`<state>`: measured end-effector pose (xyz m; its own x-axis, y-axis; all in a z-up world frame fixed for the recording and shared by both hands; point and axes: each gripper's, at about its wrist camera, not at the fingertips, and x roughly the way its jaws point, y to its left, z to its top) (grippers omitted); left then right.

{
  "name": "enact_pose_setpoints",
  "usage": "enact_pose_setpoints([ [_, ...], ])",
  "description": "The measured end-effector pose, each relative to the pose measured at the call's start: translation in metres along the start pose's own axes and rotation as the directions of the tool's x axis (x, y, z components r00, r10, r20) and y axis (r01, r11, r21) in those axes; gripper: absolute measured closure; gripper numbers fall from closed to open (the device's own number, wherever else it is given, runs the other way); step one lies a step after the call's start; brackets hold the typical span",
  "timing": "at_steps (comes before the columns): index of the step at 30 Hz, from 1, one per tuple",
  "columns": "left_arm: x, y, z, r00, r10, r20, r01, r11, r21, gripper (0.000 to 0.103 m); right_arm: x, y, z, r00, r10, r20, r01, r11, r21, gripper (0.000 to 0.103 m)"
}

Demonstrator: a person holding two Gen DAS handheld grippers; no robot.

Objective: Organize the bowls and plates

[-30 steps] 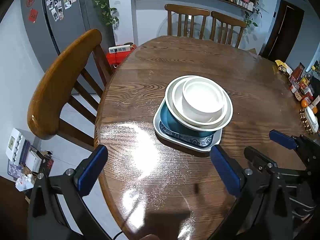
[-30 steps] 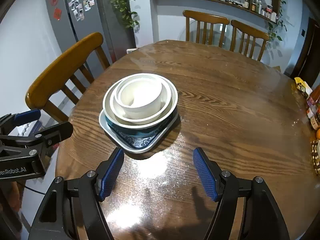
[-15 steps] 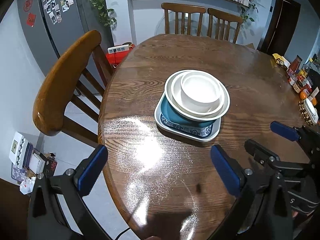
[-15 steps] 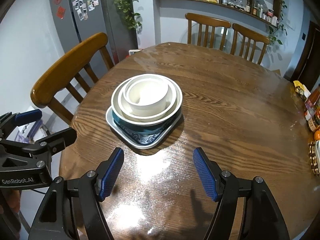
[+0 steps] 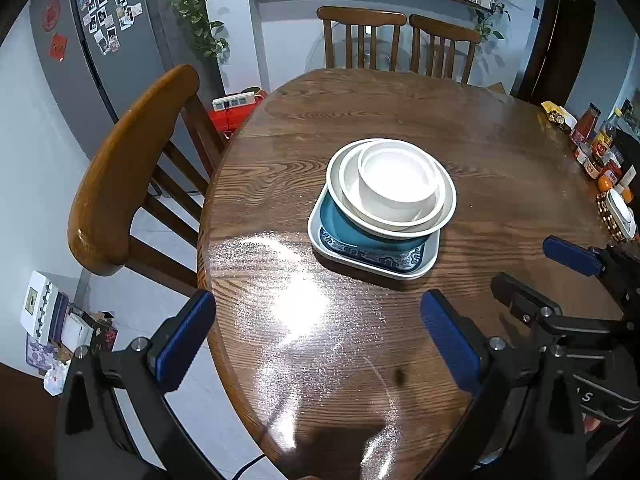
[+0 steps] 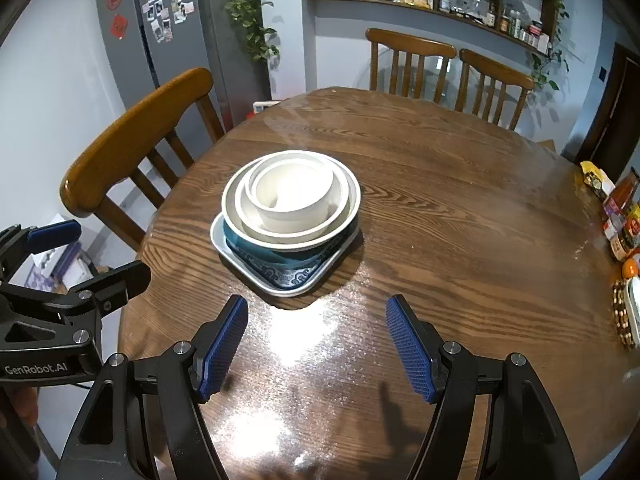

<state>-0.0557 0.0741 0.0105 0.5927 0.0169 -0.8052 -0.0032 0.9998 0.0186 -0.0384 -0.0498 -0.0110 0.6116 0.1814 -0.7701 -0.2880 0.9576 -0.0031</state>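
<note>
A stack of dishes stands on the round wooden table. A small white bowl sits inside a wider white bowl, on a blue bowl, all in a square blue-patterned plate. The same stack shows in the right wrist view, with the small bowl on top and the square plate beneath. My left gripper is open and empty, short of the stack. My right gripper is open and empty, also short of the stack and apart from it.
A wooden chair stands at the table's left edge and two more chairs at the far side. Jars and snacks line the right edge. A grey fridge stands behind the left chair.
Both grippers have drawn back and risen slightly from the stack. Both stay open and the dishes have not moved.
</note>
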Motion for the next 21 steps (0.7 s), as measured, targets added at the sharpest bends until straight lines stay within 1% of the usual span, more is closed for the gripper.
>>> enact_pose_setpoints([
  [21,0.0013,-0.0057,0.0005,1.0,0.005,-0.009,-0.004,1.0,0.01,0.001,-0.0011,-0.0036,-0.0024,1.0,-0.009,-0.011,0.009,1.0,0.007,0.031],
])
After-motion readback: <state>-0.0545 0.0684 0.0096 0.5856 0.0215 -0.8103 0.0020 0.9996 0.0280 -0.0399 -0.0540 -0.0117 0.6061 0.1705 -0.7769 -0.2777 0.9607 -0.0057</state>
